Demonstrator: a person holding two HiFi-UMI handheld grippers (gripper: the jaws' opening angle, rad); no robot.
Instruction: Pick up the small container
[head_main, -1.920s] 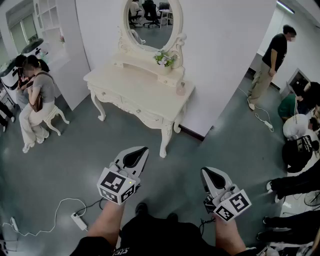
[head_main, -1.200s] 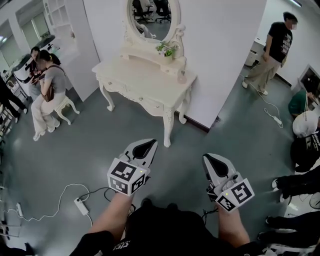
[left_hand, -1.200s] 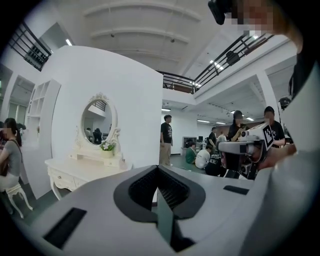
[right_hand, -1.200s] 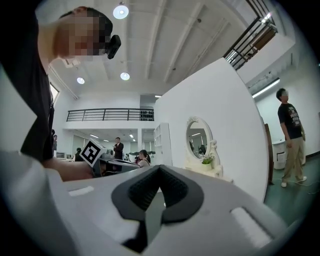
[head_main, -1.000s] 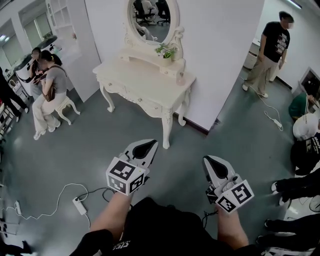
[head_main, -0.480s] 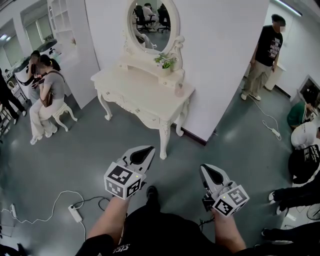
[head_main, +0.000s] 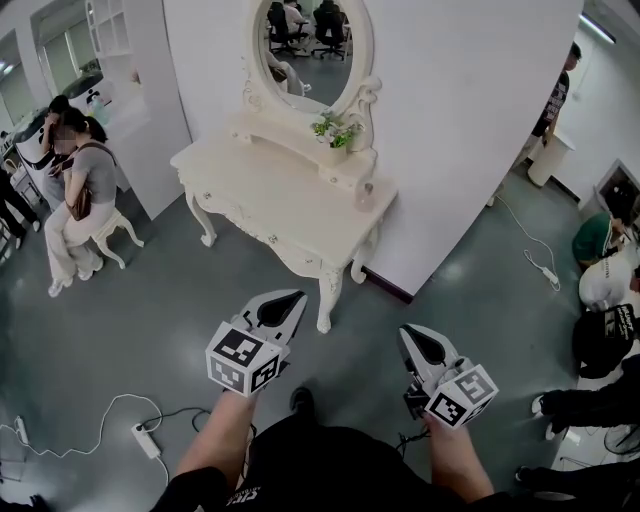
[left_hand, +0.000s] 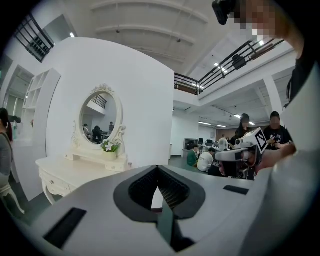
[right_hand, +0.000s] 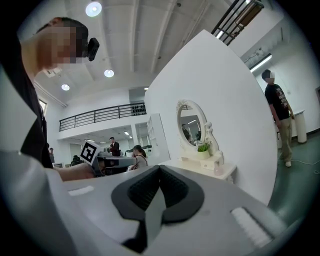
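The small container (head_main: 367, 190) stands at the right end of the counter (head_main: 262, 186), near the edge, so a hasty reach can push it off. You hold the left tool (head_main: 286, 300) and the right tool (head_main: 411, 335) low before you, well apart from it, both with jaws together and empty.

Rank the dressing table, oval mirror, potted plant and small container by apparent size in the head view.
1. dressing table
2. oval mirror
3. potted plant
4. small container
All share one spot, so nearness barely skews the order.
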